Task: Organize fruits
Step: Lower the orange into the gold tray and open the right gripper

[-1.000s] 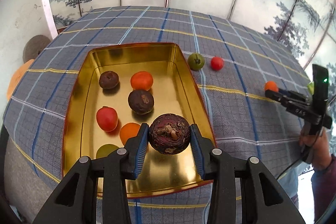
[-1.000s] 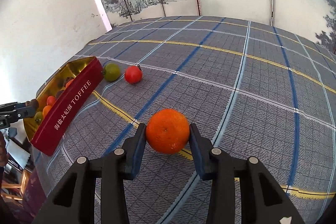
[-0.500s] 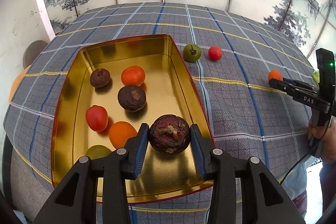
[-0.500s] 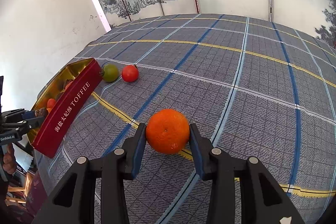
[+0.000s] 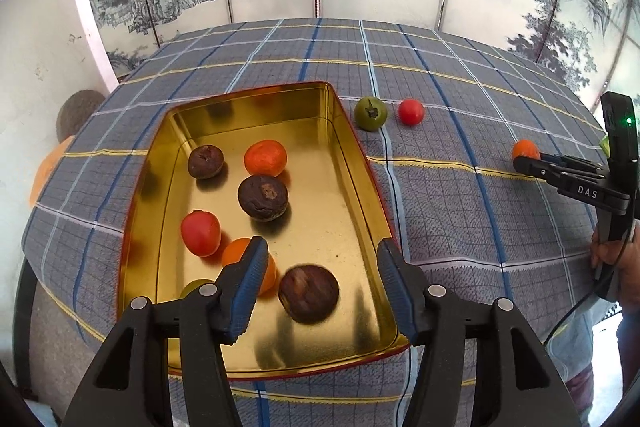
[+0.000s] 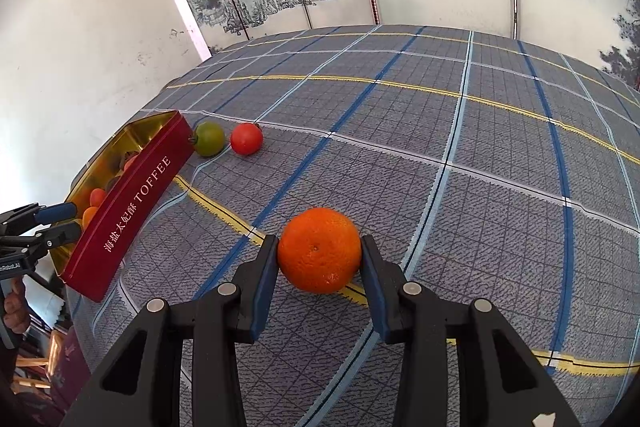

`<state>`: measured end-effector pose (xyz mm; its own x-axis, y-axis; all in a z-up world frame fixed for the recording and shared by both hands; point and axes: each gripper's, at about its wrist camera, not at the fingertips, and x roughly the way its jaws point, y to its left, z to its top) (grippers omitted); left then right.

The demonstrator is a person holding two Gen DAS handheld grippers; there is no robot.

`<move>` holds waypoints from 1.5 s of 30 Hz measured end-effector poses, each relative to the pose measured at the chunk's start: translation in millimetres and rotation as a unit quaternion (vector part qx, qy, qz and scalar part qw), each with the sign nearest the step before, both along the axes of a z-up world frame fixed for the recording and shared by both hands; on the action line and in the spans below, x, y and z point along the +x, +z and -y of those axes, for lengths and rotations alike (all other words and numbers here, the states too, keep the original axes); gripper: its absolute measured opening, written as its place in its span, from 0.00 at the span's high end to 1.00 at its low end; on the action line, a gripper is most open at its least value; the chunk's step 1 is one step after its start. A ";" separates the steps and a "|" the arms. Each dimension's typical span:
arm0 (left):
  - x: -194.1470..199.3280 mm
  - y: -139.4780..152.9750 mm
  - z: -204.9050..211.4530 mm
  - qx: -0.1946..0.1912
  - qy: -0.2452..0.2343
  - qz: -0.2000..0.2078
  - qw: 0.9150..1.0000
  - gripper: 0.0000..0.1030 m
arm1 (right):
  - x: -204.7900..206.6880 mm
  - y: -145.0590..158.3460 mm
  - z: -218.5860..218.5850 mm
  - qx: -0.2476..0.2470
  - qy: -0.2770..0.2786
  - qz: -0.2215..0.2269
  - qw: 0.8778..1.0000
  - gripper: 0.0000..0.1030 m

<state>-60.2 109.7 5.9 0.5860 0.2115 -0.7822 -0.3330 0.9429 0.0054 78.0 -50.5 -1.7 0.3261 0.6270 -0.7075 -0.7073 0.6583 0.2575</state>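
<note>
since a second ago the dark brown fruit (image 5: 308,294) has dropped out of the left gripper (image 5: 320,281) and now lies blurred on the floor of the gold tin (image 5: 352,163), below and between the jaws, touching neither pad. those jaws are opening, spread wide over the tin's near end. the tin also holds two more brown fruits, a red tomato (image 5: 200,233) and two orange fruits (a green one is half hidden behind the left finger). the right gripper (image 6: 320,259) pinches an orange (image 6: 319,250) between both pads, over the plaid tablecloth (image 6: 480,131). a green tomato (image 6: 209,138) and a red cherry tomato (image 6: 246,138) sit side by side on the cloth just beside the tin's far corner.
</note>
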 end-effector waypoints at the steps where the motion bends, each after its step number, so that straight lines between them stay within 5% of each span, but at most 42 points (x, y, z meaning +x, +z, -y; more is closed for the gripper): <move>1: -1.1 0.3 1.0 0.003 0.000 0.000 1.000 0.44 | 0.3 -0.2 0.3 0.000 0.000 -0.001 1.000 0.63; 18: -27.5 13.8 6.9 0.048 0.015 0.023 0.998 0.33 | -40.1 22.1 -16.0 0.025 0.029 0.003 0.999 0.63; 30: -58.5 13.3 -18.5 0.051 0.063 0.032 0.996 0.28 | -99.6 66.4 -96.6 0.048 0.146 0.023 0.988 0.63; 45: -90.0 15.7 -35.8 0.072 0.091 0.042 0.992 0.22 | -113.8 48.0 -193.2 0.004 0.216 0.022 0.976 0.62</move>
<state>-150.2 145.5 21.6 0.5894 0.4253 -0.6868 -0.5023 0.8588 0.1008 -35.8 142.7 46.3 0.0599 0.7179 -0.6935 -0.9294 0.2936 0.2237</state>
